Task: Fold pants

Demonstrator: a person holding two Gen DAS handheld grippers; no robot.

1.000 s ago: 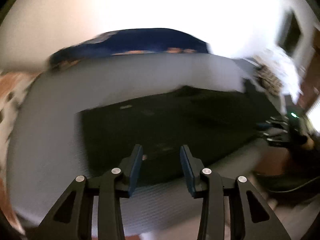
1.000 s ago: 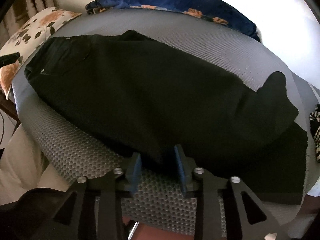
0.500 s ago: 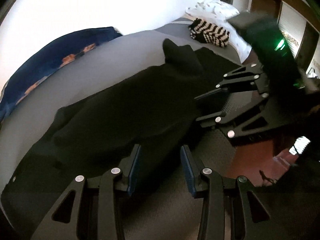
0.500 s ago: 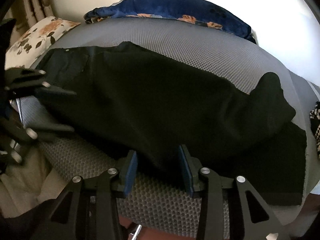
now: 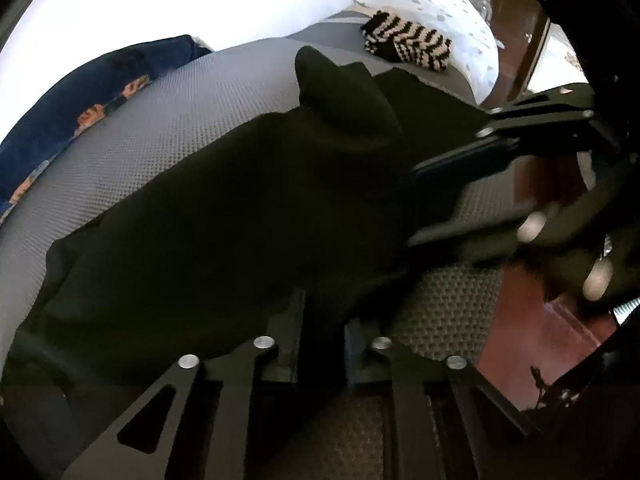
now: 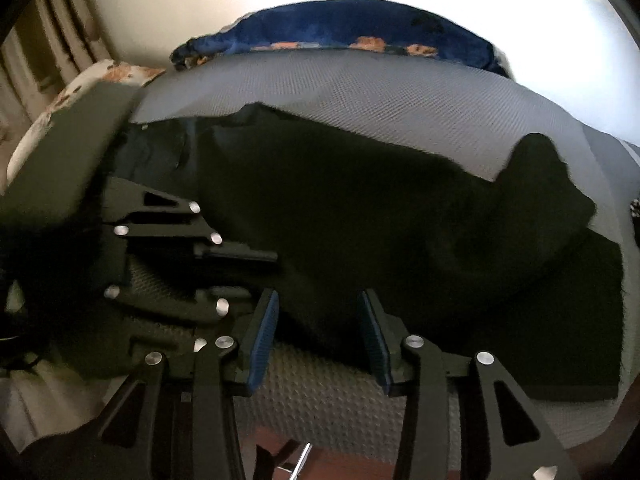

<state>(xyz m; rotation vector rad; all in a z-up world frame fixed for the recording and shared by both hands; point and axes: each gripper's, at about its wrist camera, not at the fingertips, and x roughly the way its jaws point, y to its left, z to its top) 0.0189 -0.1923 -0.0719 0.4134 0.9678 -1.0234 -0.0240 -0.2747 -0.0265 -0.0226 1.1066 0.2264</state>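
Note:
Black pants (image 5: 240, 220) lie stretched lengthwise across a grey mesh-covered bed (image 5: 180, 112), with one leg end bunched up at the far right (image 6: 540, 168). My left gripper (image 5: 322, 322) sits at the near edge of the pants and is shut on a pinch of the black fabric. It also shows in the right wrist view as the left gripper (image 6: 256, 276), just left of my right one. My right gripper (image 6: 318, 320) straddles the same near edge. Its jaws are opening, with fabric between the blue pads but not pressed. In the left wrist view the right gripper (image 5: 436, 200) reaches in from the right.
A dark blue floral blanket (image 6: 360, 24) lies along the bed's far side. A floral pillow (image 6: 112, 70) is at the far left. A black-and-white striped garment (image 5: 408, 44) and a white spotted pillow (image 5: 452, 12) sit beyond the leg ends. Reddish-brown floor (image 5: 520, 320) lies below the near bed edge.
My left gripper swung across to the pants' near edge, right beside the right gripper, and closed on the fabric. The right gripper's fingers spread a little wider.

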